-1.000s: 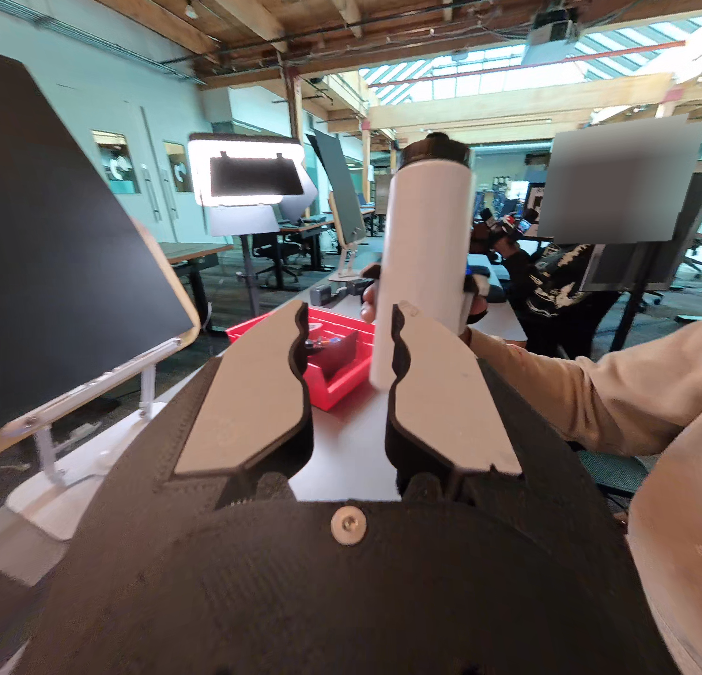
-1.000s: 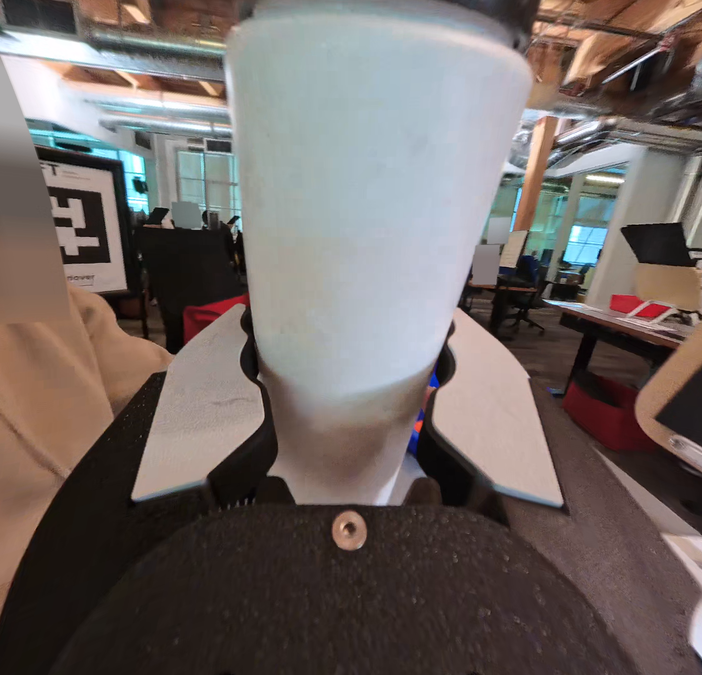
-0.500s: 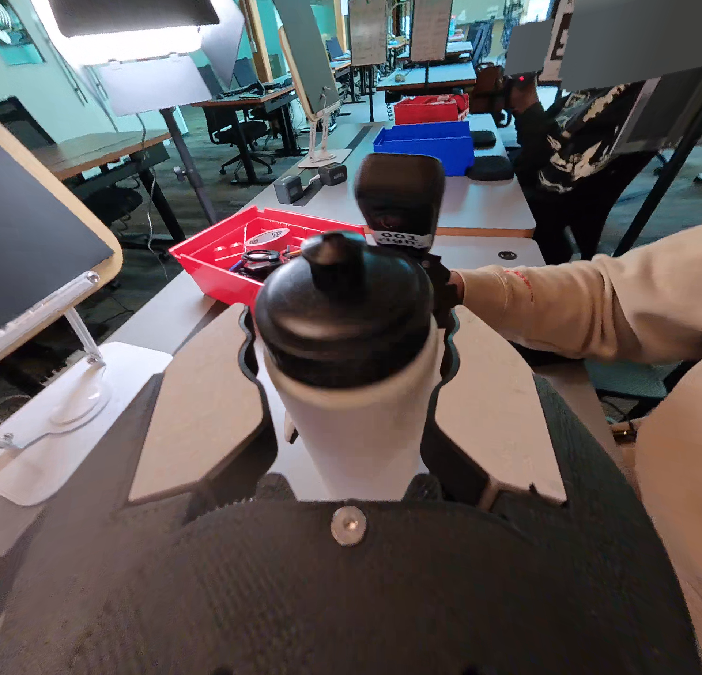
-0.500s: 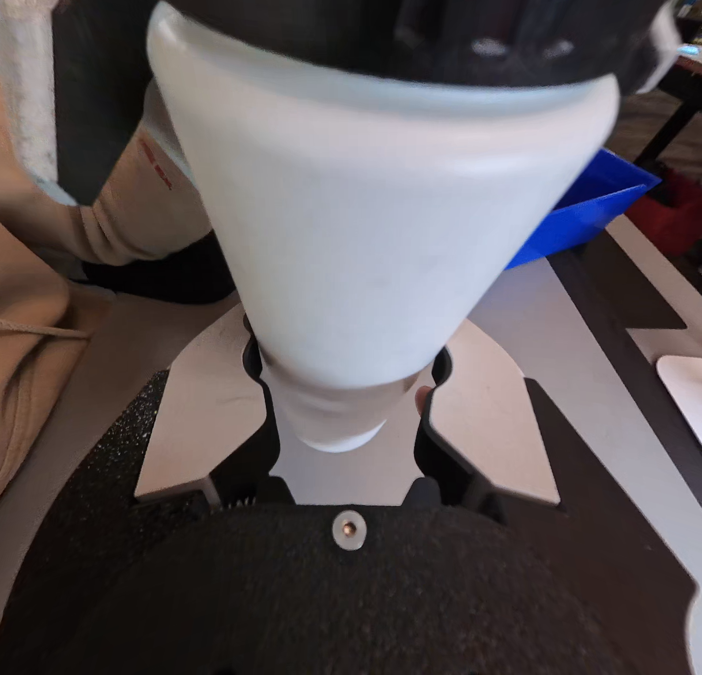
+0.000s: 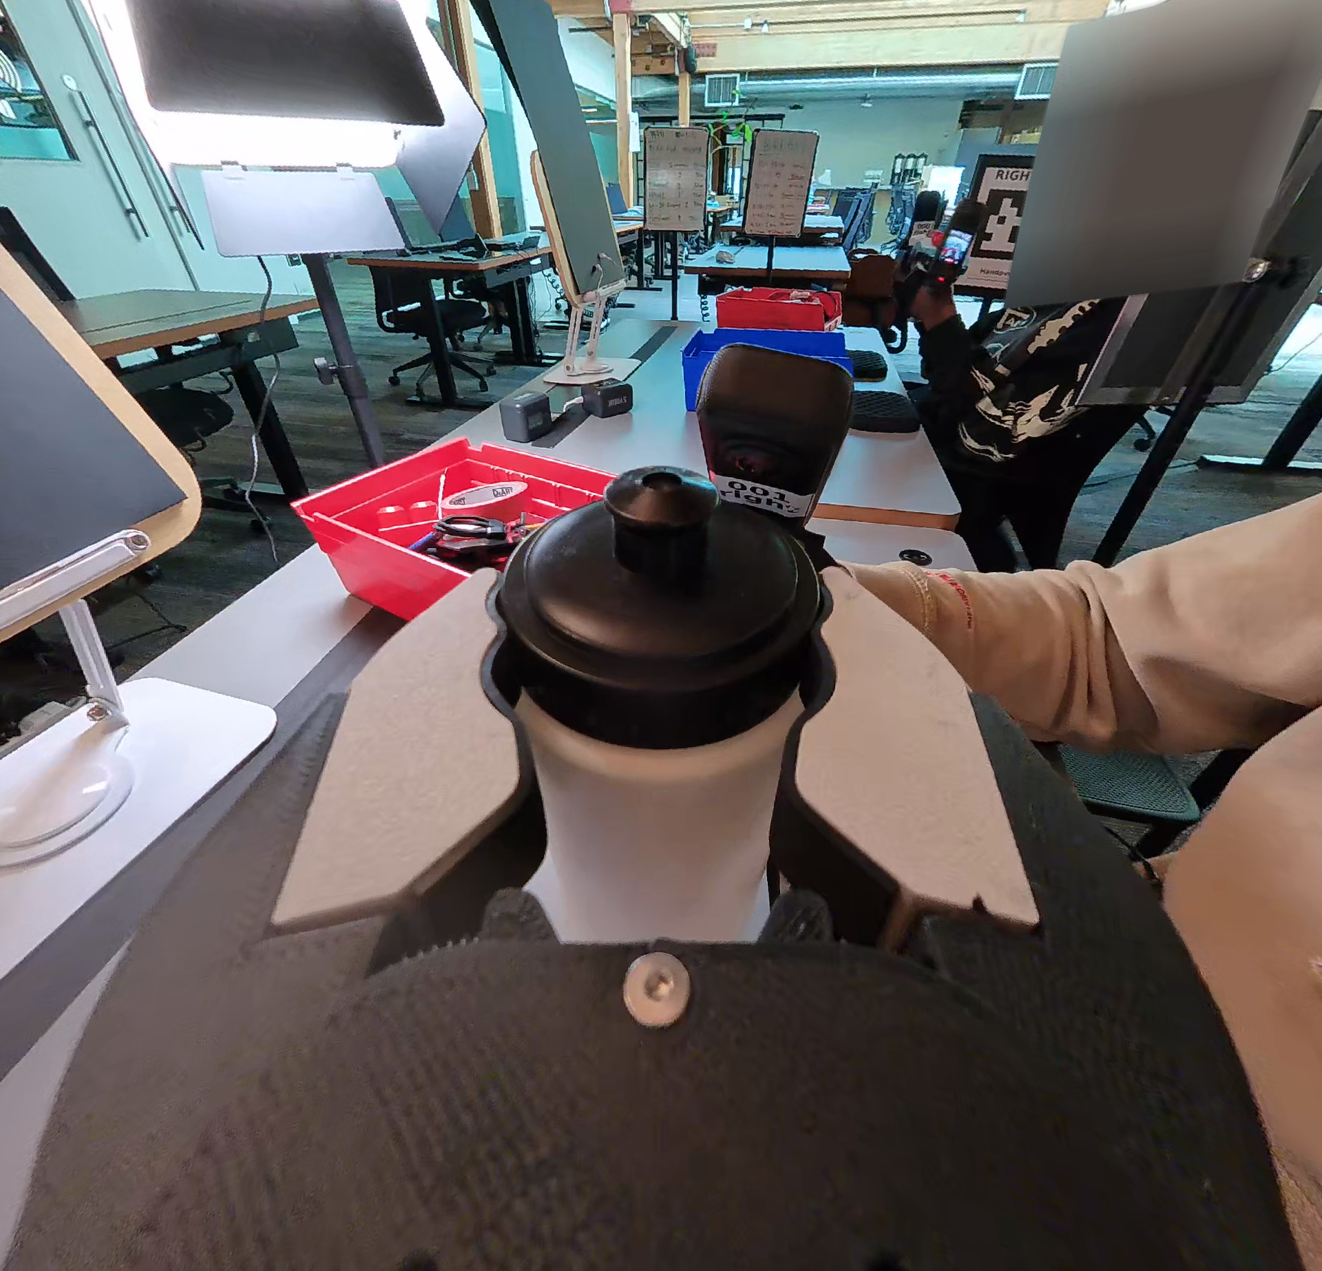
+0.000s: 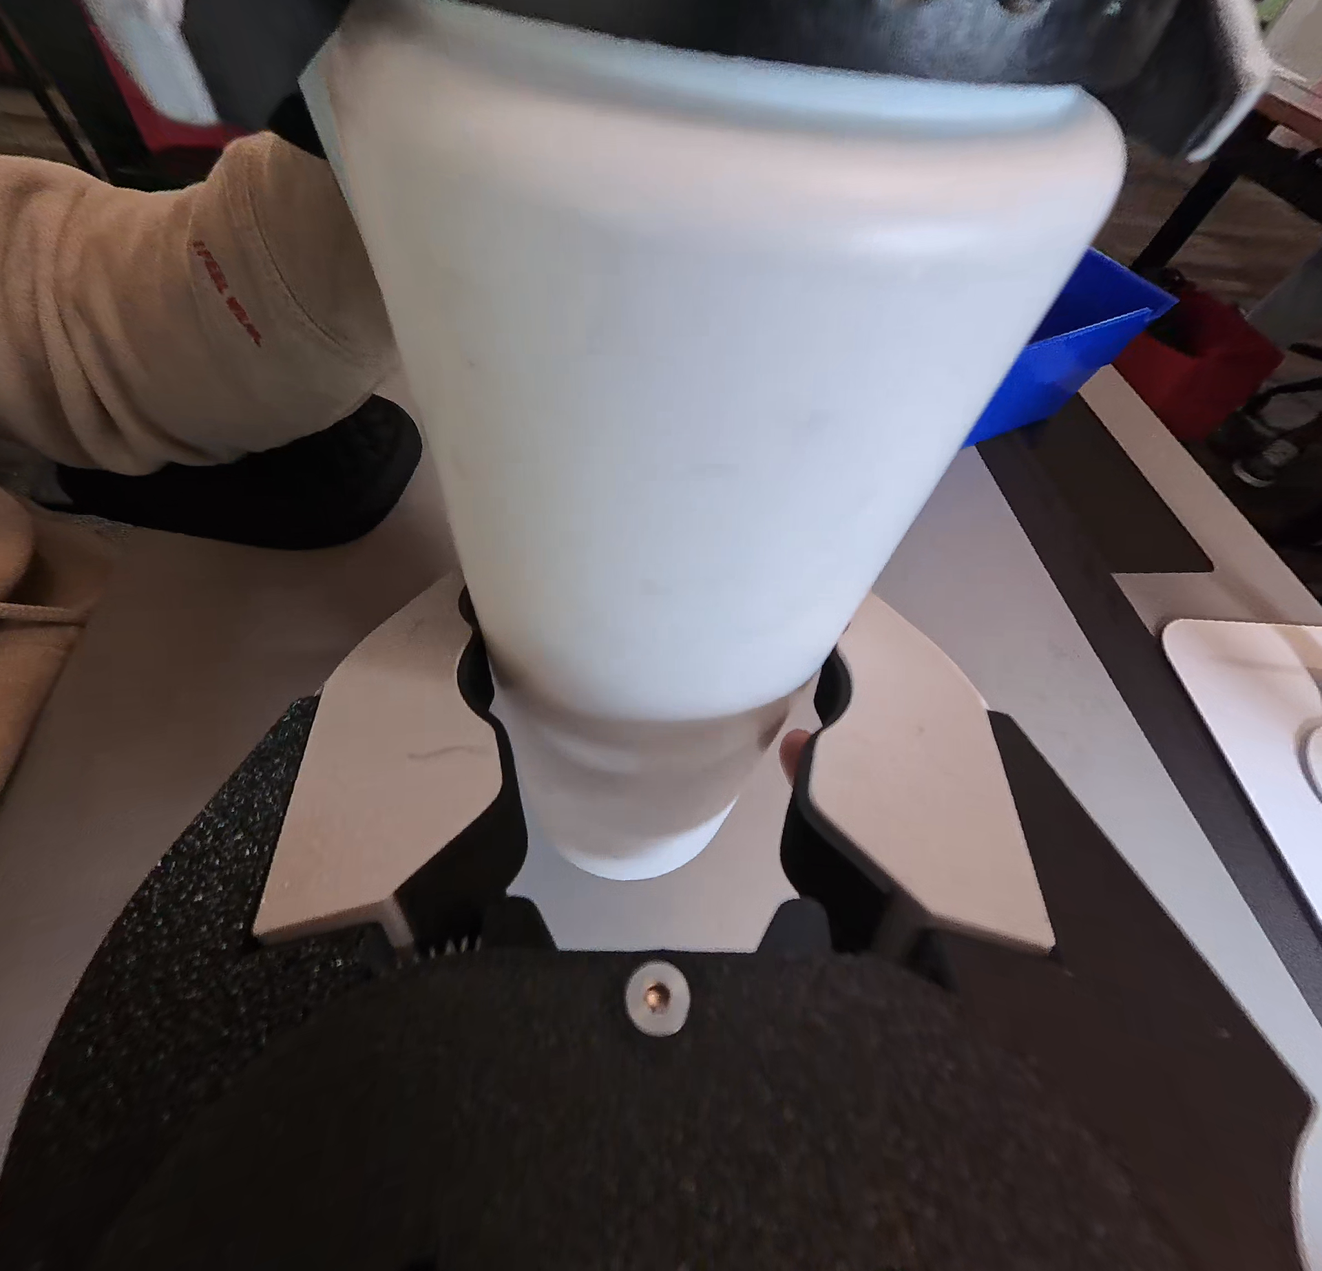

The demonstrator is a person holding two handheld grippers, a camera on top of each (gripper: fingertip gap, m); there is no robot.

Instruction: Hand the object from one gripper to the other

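Note:
A white bottle (image 5: 654,829) with a black cap (image 5: 658,593) stands upright between both grippers above the grey table (image 5: 236,636). My left gripper (image 5: 658,593) is shut on the bottle just under the cap. The right gripper's black body (image 5: 772,435) shows behind the cap. In the right wrist view the bottle (image 6: 679,378) fills the frame and is blurred. My right gripper (image 6: 658,628) is shut on its lower end, and the bottom hangs free between the fingers. A beige sleeve (image 5: 1109,636) reaches in from the right.
A red bin (image 5: 372,557) with tape and small items sits ahead on the left. A blue bin (image 5: 758,357) stands farther back. A white stand base (image 5: 143,757) is at the left edge. A black pad (image 6: 286,478) lies by the sleeve. A person in black (image 5: 1016,392) sits beyond. Some 10 cm of space lies between my two pairs of fingers.
My left gripper was open beside the bottle. It has moved around the bottle's neck and shut under the cap. The right wrist view has tipped down toward the table.

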